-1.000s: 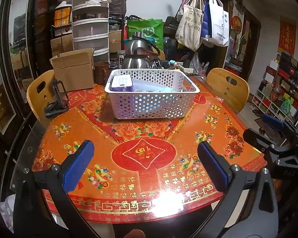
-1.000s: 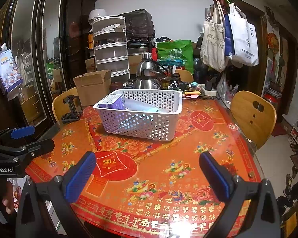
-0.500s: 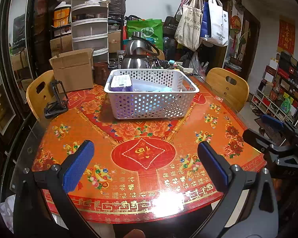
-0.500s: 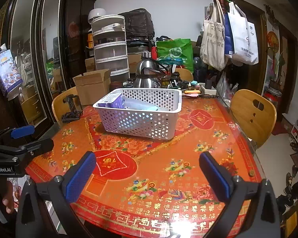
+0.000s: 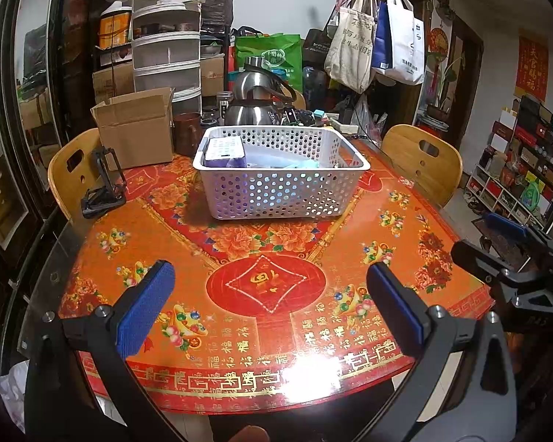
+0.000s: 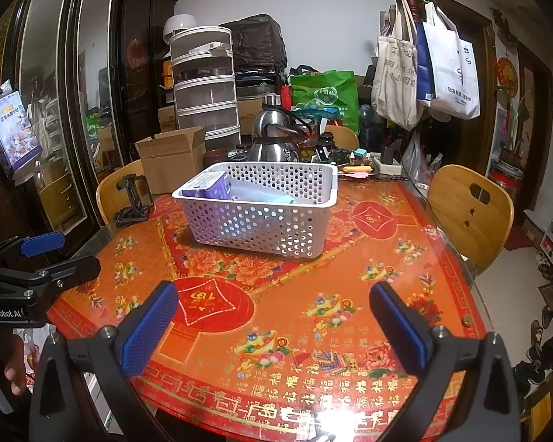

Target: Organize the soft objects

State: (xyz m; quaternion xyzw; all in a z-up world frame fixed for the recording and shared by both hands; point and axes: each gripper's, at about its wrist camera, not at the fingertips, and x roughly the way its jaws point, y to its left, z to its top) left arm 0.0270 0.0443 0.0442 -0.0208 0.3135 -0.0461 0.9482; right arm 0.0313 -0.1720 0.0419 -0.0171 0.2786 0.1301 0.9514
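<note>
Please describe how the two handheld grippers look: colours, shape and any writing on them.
Both the left gripper and the right gripper have black angular frames with silver screws and two fingers faced with blue textured pads. The left one's body reads "GenRobot.AI" in white.

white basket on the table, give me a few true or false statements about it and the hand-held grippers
1. The basket holds a purple pack at one end. True.
2. The left hand-held gripper is shut on a soft item. False: it is open and holds nothing.
3. The right hand-held gripper is open above the table, short of the basket. True.
4. The basket is upside down. False: it stands upright, open side up.
5. A cardboard box sits inside the basket. False: it stands on the table beside the basket, apart from it.
</note>
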